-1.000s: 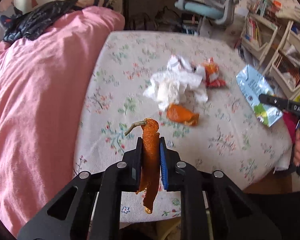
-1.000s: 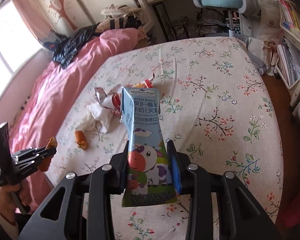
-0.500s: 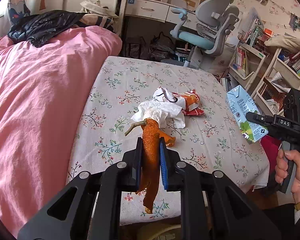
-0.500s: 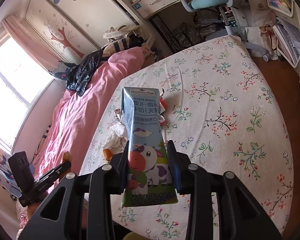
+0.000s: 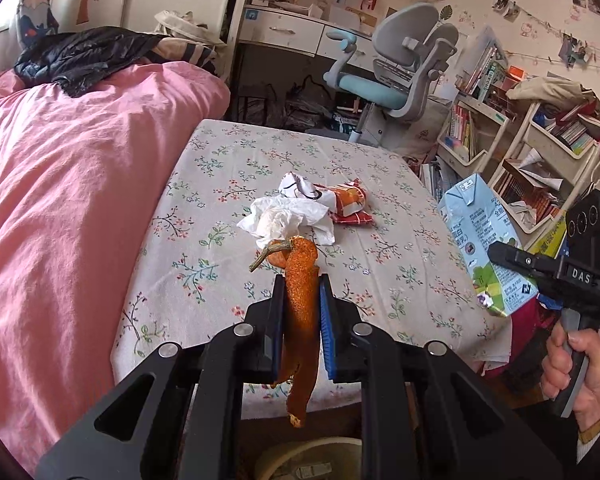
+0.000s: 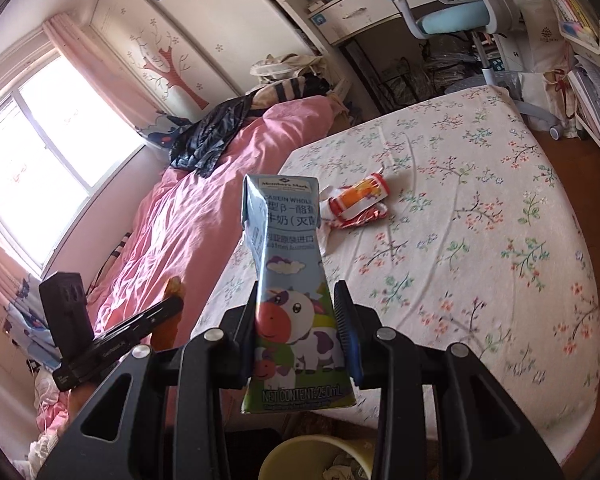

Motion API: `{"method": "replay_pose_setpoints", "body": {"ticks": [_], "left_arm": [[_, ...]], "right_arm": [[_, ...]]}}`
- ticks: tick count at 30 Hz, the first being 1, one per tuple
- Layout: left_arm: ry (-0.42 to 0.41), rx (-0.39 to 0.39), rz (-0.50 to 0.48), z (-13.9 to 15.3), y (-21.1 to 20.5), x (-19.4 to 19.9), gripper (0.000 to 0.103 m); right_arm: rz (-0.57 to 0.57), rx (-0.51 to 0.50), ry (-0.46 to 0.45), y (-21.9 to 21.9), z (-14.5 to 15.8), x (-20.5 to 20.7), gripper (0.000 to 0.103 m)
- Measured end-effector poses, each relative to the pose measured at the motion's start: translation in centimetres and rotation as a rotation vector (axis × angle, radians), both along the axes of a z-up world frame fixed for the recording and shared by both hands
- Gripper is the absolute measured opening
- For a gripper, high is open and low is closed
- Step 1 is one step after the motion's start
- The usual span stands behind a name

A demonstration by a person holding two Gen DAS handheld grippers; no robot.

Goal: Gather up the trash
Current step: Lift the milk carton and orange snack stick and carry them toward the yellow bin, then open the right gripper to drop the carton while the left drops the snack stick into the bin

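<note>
Now both raised off bed: left gripper [image 5: 300, 312] clamps peel [image 5: 300, 300], right gripper [image 6: 300, 320] clamps carton [image 6: 288, 280].

Rough, pitted orange peel [image 5: 300, 296]; glossy printed milk carton [image 6: 292, 280]; crumpled white tissue [image 5: 284, 218]; matt floral cloth sheet [image 5: 228, 184].

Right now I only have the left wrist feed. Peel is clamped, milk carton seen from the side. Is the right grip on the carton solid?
Observer: Yes. In the right wrist view the right gripper pinches the milk carton across its cow print, carton upright.
Operator: Bin under it?
Observer: A yellow bin rim shows directly below the carton, with some crumpled trash inside.
Operator: Anything left on the bed I can't see?
Observer: Nothing new; the orange snack wrapper lies beyond the carton, and the carton hides most of the tissue.
</note>
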State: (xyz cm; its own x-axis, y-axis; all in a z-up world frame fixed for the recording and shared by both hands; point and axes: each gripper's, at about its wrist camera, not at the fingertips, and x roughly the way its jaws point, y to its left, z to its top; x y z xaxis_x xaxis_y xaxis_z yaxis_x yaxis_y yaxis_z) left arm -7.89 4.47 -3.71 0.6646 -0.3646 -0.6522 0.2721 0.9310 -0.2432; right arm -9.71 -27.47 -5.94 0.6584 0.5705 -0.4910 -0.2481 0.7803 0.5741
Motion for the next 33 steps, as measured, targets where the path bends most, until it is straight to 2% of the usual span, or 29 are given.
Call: {"method": "replay_pose_setpoints", "body": {"ticks": [8, 19, 33], "left_arm": [[-0.002, -0.013, 0.004, 0.0, 0.2, -2.3, 0.015], [0.008, -0.024, -0.011, -0.6, 0.0, -5.7, 0.015], [0.028, -0.008, -0.049, -1.7, -1.1, -8.3, 0.015]], "right_arm": [[0.050, -0.006, 0.019, 2.3, -1.5, -4.1, 0.035], [0.125, -0.025, 0.117, 6.1, -5.5, -9.1, 0.035], [0.236, -0.210, 0.260, 10.5, -10.5, -11.4, 0.035]]}}
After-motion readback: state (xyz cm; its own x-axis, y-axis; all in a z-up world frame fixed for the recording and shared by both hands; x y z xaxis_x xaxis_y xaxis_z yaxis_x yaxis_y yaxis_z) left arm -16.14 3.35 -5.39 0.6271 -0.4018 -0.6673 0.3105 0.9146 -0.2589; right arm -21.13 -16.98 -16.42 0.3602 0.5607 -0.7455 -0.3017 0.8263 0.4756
